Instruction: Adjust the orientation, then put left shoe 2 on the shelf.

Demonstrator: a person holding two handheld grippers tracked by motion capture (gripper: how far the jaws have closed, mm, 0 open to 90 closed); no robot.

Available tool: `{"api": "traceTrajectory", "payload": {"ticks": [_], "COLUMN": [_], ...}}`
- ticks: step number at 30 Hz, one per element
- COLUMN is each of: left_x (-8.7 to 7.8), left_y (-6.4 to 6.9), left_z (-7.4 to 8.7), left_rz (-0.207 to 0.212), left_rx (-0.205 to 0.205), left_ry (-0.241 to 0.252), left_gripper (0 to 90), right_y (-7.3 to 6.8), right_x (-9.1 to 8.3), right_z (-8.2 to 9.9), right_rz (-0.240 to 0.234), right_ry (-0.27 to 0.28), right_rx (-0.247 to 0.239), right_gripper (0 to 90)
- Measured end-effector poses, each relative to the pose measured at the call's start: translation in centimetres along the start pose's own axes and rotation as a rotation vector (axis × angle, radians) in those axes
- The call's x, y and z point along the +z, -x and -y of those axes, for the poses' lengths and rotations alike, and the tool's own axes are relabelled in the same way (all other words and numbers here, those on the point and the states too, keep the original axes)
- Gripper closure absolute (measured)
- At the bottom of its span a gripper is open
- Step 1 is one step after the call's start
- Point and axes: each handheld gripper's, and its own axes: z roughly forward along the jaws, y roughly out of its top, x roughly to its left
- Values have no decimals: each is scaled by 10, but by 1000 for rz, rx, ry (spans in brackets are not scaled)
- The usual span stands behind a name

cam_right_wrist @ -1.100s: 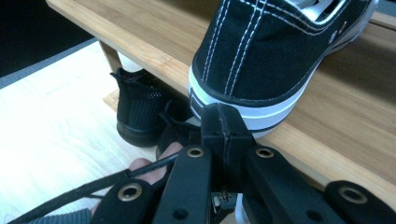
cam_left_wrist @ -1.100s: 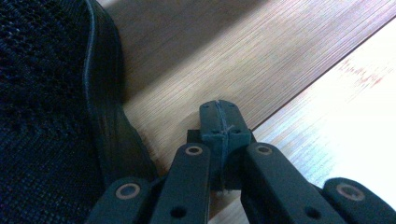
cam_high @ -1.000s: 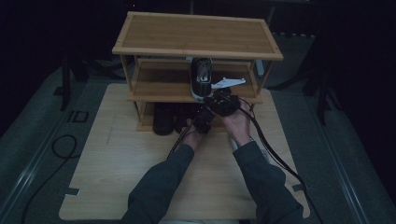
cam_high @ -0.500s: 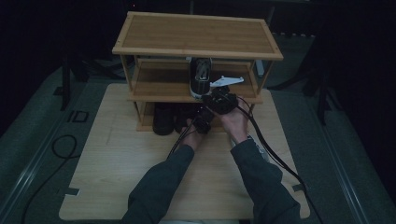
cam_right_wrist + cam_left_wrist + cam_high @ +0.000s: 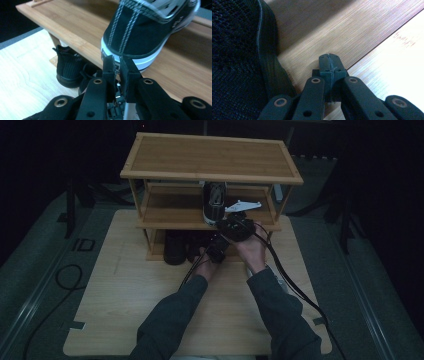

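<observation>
A black canvas sneaker (image 5: 215, 200) with a white sole stands on the middle shelf of a wooden rack (image 5: 210, 155). My right gripper (image 5: 218, 221) sits just behind its heel. In the right gripper view the jaws (image 5: 117, 62) have just been opening. They stand a narrow slit apart in front of the sneaker (image 5: 140, 30) heel, with nothing between them. My left gripper (image 5: 215, 244) is lower, at the bottom shelf. Its jaws (image 5: 329, 63) are shut and empty, right beside a black mesh shoe (image 5: 237, 50).
A pair of black mesh shoes (image 5: 175, 247) (image 5: 67, 67) stands on the bottom shelf. The rack rests on a light wooden tabletop (image 5: 125, 285). Cables (image 5: 290, 280) trail from the grippers over the table's right side. The top shelf is bare.
</observation>
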Motion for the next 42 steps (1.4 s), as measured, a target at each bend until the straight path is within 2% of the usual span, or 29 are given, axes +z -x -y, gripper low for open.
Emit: {"api": "traceTrajectory", "payload": {"ticks": [8,18,19,25,31,42], "left_x": [-1,-1,0,-1,0,0], "left_y": [0,1,0,0,1,1], "left_z": [0,0,0,0,0,0], "left_rz": [-6,-10,2,-6,-8,-2], "left_rx": [1,0,1,6,6,-1], "left_ry": [-5,-4,-3,-5,-5,-5], "left_gripper": [900,900,900,900,900,900], "right_y": [12,12,14,23,30,42], "right_x": [-21,-29,-30,-40,-49,-58], "right_z": [-1,1,4,19,33,57], "right_rz": [30,40,33,37,47,64], "right_ry": [-5,-26,-27,-53,-79,-130], "right_rx": [-5,-48,-42,-29,-40,-30], "right_gripper": [803,785,781,783,783,780]}}
